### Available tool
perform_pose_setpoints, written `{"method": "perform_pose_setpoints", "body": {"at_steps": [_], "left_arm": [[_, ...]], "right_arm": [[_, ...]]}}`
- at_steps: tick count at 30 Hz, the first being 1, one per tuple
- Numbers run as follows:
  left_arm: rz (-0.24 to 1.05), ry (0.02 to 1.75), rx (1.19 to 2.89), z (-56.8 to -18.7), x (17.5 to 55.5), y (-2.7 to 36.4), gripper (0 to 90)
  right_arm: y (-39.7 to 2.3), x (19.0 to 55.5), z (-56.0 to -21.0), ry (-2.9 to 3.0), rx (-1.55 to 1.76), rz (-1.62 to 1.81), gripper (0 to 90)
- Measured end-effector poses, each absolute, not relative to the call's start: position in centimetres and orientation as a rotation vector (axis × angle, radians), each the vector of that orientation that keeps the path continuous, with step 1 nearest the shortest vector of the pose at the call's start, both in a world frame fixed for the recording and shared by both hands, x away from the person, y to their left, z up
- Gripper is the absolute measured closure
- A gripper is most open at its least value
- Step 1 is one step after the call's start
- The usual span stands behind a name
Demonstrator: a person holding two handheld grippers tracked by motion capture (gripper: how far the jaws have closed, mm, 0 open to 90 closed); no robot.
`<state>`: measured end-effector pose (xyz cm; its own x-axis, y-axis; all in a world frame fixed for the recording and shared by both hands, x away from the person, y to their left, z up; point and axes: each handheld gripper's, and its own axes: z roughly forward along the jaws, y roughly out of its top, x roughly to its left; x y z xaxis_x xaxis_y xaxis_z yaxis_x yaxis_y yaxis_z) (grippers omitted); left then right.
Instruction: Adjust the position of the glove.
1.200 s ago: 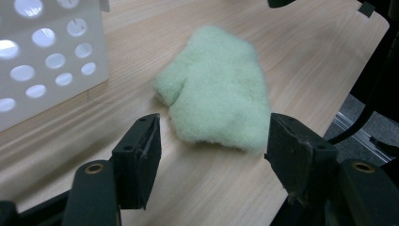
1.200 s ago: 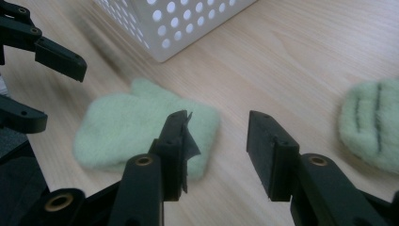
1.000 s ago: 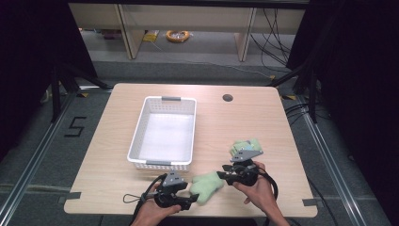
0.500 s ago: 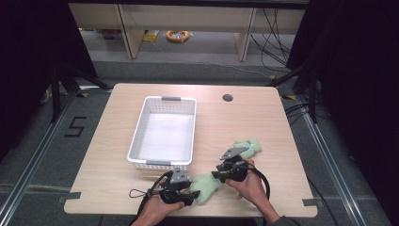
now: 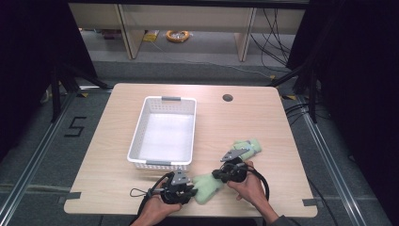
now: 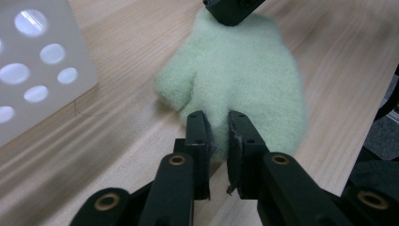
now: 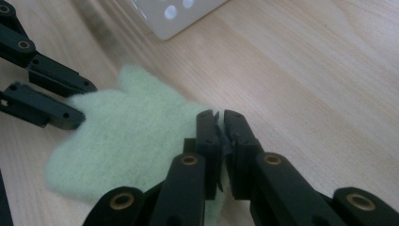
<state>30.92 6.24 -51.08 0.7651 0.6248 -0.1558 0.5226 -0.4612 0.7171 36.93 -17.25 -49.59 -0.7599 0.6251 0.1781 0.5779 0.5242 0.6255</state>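
While high view shows second mitten (image 5: 249, 147), gripper views don't.

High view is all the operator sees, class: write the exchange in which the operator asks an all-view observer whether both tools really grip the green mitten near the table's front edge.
Operator: From above, the left tool covers the end of the green mitten. Is it gripped?
Observer: Yes. In the left gripper view its jaws have just been closing, and they pinch the mitten's near edge, below the thumb.
Operator: And the right tool?
Observer: In the right gripper view its jaws have also just been closing. They are clamped on the opposite edge, with fabric squeezed between them.
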Motion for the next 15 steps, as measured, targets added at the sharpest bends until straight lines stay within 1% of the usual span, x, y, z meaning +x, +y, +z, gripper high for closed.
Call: {"method": "perform_pose_setpoints", "body": {"at_steps": [8,13,15], "left_arm": [[0.192,0.804,2.168,-50.2,31.1,6.5,82.4],[0.200,0.774,2.141,-49.1,31.3,5.5,82.5],[0.203,0.756,2.163,-48.8,31.5,5.0,82.4]], "right_arm": [[-18.2,36.3,-48.8,2.667,1.051,1.127,86.9],[-19.6,34.8,-47.9,2.630,1.076,1.187,87.0],[-20.3,33.9,-47.5,2.599,1.126,1.197,87.0]]}}
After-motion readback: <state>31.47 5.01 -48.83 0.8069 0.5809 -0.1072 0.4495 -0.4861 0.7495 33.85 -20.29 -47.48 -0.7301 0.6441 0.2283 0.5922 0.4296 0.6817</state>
